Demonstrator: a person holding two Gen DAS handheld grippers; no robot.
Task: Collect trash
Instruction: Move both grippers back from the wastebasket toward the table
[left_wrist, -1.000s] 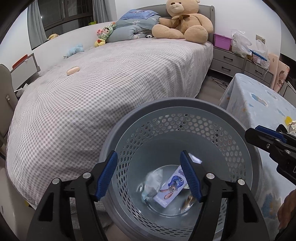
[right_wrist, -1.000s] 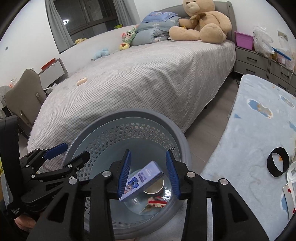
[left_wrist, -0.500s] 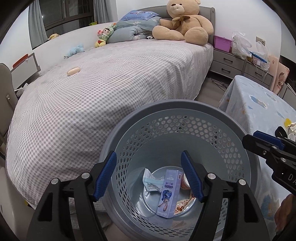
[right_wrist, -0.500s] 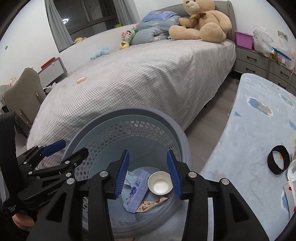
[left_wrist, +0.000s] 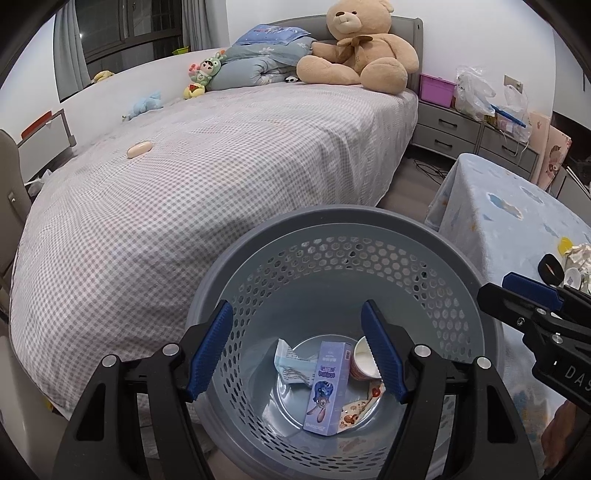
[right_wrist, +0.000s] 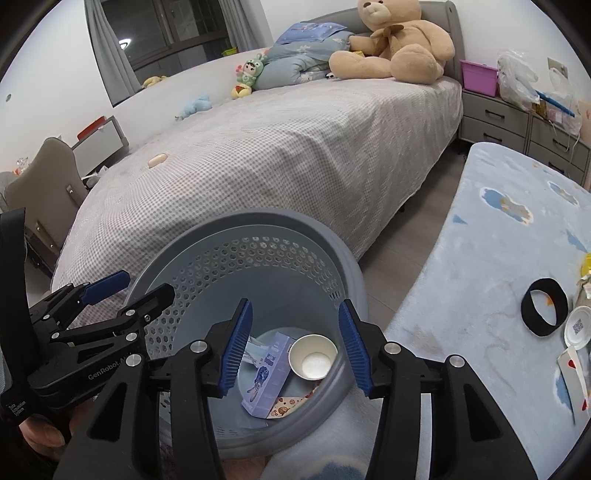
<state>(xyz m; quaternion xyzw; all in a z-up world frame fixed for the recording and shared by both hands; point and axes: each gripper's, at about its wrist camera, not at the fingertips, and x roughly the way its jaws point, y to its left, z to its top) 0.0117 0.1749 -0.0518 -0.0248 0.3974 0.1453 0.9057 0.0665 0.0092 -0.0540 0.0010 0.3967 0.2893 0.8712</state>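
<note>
right wrist view: my right tongs (right_wrist: 295, 343) have just been opening, nothing between them, box (right_wrist: 266, 374) down in the bin (right_wrist: 325, 236); left tongs (right_wrist: 125, 286) wide apart too.

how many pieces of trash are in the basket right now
4 visible in the basket: purple carton in the middle, paper cup right of it, crumpled wrapper on its left, printed wrapper beneath. More may be hidden underneath.

Both black plastic two-finger grippers — left gripper (left_wrist: 297, 349), right gripper (right_wrist: 295, 343) — ribbed blue pads (right_wrist: 236, 341), silver screws, white "GenRobot" lettering on left body.
</note>
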